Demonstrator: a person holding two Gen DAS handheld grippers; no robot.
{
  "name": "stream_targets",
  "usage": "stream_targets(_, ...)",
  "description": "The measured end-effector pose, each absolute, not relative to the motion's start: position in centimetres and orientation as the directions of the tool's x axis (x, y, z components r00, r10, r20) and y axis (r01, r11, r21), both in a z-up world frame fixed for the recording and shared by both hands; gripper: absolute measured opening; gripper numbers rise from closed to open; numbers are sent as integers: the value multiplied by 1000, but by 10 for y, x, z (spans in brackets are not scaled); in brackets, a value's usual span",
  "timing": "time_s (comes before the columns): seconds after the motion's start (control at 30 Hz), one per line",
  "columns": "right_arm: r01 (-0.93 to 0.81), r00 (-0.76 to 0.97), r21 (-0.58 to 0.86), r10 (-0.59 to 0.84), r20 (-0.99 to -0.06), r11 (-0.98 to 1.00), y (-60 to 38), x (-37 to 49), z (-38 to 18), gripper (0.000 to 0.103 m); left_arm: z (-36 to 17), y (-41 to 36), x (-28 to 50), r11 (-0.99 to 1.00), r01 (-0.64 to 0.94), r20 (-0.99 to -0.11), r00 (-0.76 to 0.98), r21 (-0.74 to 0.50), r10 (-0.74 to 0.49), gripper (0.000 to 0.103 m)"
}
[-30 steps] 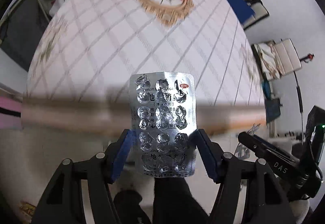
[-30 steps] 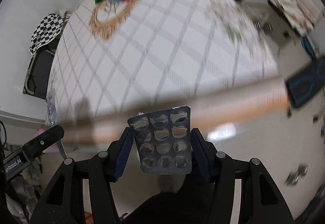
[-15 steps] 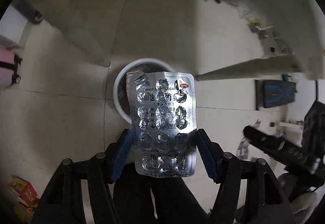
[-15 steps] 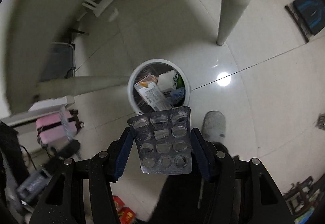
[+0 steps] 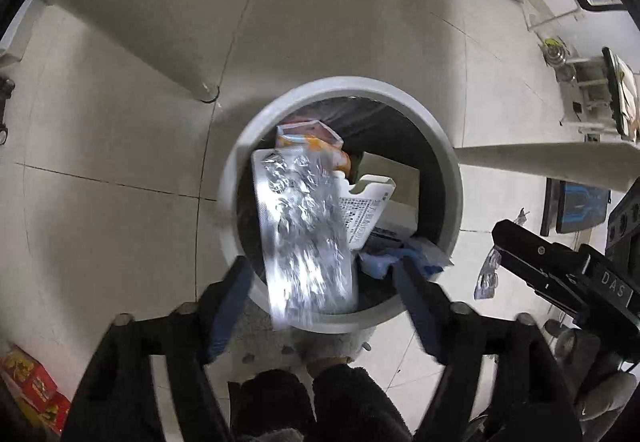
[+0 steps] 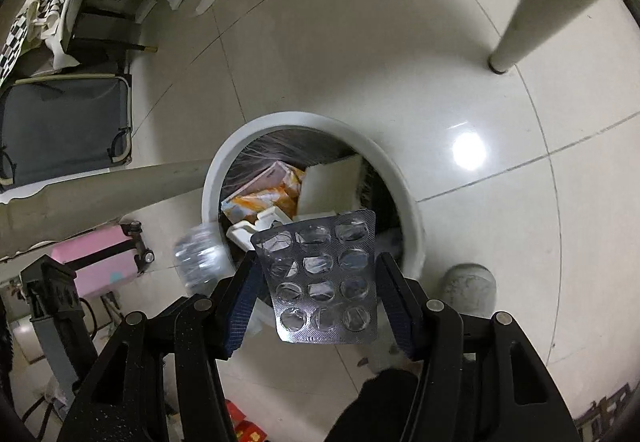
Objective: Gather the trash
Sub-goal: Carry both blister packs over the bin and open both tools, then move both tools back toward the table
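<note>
We are holding both tools over the white bin [image 5: 448, 161] at frame centre. The left tool [image 5: 324, 306], its jaws just spreading, is releasing the silver blister pack [image 5: 304, 238], blurred above the opening. The right tool [image 6: 318, 298] is pinching its empty blister sheet [image 6: 324, 278] above the rim.

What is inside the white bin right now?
Inside the white bin: an orange packet, white cartons, blue scraps. The falling silver blister pack hides whatever lies beneath.
</note>
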State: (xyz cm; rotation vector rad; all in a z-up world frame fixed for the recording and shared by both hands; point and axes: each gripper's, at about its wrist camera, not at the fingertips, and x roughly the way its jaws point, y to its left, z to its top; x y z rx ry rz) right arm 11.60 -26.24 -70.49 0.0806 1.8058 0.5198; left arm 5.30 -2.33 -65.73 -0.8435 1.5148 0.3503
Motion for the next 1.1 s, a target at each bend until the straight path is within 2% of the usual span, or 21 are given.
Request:
stream_targets(0.07,-200,-323,418,343,-882,886,-257,118,-710,61,-653,-25,50,686,-682,-958,75,-251,-276,100)
stream_targets(0.1,-192,-327,426,352,-877,884,-255,118,-711,67,-648,-25,48,690,-680,-961,80,-247,-265,100)
stream_targets(0.13,-188,-329,432,358,-874,882,-255,118,-711,85,-646,-24,44,693,-679,-963,83,-243,-256,100)
stream_targets(0.2,-190,-329,435,360,-873,880,-256,115,-711,101,-641,-19,36,697,-680,-970,96,-228,-224,100)
stream_targets(0.27,-203,-325,432,355,-876,879,-257,112,-706,101,-630,-20,32,707,-679,-979,105,-198,-173,100)
stream_targets(0.37,-293,-289,360,277,-916,886,-259,103,-691,102,-618,-23,29,744,-659,-994,80,-108,-73,100)
stream_targets(0.47,-392,-226,278,201,-953,877,-260,94,-672,102,-601,-29,24,761,-646,-998,65,-62,-27,100)
stream_targets(0.67,-530,-93,112,73,-993,841,-266,72,-624,102,-566,-39,12,773,-634,-999,53,-38,-6,100)
stream_targets(1.1,-575,10,50,68,-998,816,-280,43,-493,102,-464,-58,-9,780,-625,-998,57,-27,12,100)
